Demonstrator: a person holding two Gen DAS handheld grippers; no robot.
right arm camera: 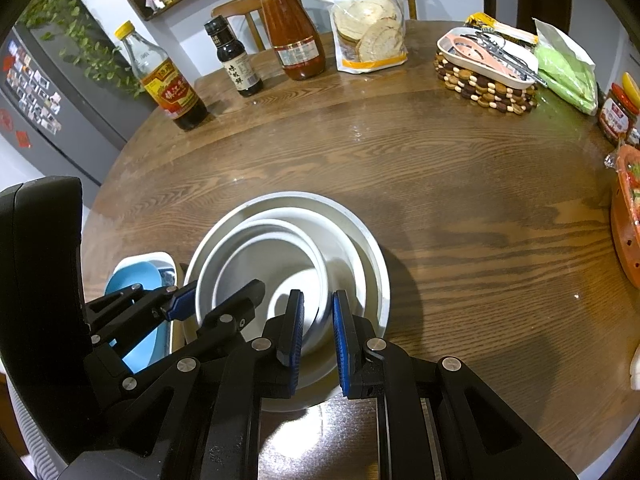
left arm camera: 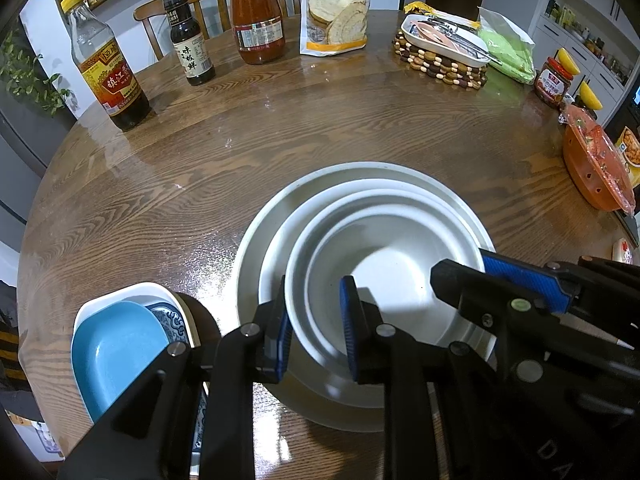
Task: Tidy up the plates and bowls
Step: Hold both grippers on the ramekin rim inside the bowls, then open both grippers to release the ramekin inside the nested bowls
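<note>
My right gripper (right arm camera: pixel 318 334) sits over the near right rim of the small white ceramic bowl (right arm camera: pixel 256 264). One blue pad is inside the bowl and the other just outside its wall. The gap between them is narrow and filled by the rim, so I read it as clamped on that bowl

My left gripper (left arm camera: pixel 316 330) straddles the same bowl's near left rim, one finger outside the wall and one inside. Its jaws stand a little apart, and I cannot tell whether the pads actually press on the rim

The small bowl is nested in a wider white bowl (left arm camera: pixel 360 186), which in turn rests in a large white rimmed plate (left arm camera: pixel 340 170). All three form one stack near my edge of the round brown wooden table (left arm camera: pixel 320 120)

Just left of the stack a blue oval dish (left arm camera: pixel 116 344) lies in a blue-and-white patterned dish (left arm camera: pixel 170 320), inside a white rectangular dish (left arm camera: pixel 120 292)

Along the far edge stand a yellow-capped vinegar bottle (left arm camera: pixel 108 68), a small dark sauce bottle (left arm camera: pixel 190 44), a tall red sauce jar (left arm camera: pixel 256 16) and a bag of flour (left arm camera: pixel 336 12). To their right a white tray (left arm camera: pixel 440 36) rests on a beaded wooden trivet (left arm camera: pixel 440 64), and an orange basket (left arm camera: pixel 592 168) sits at the right edge
</note>
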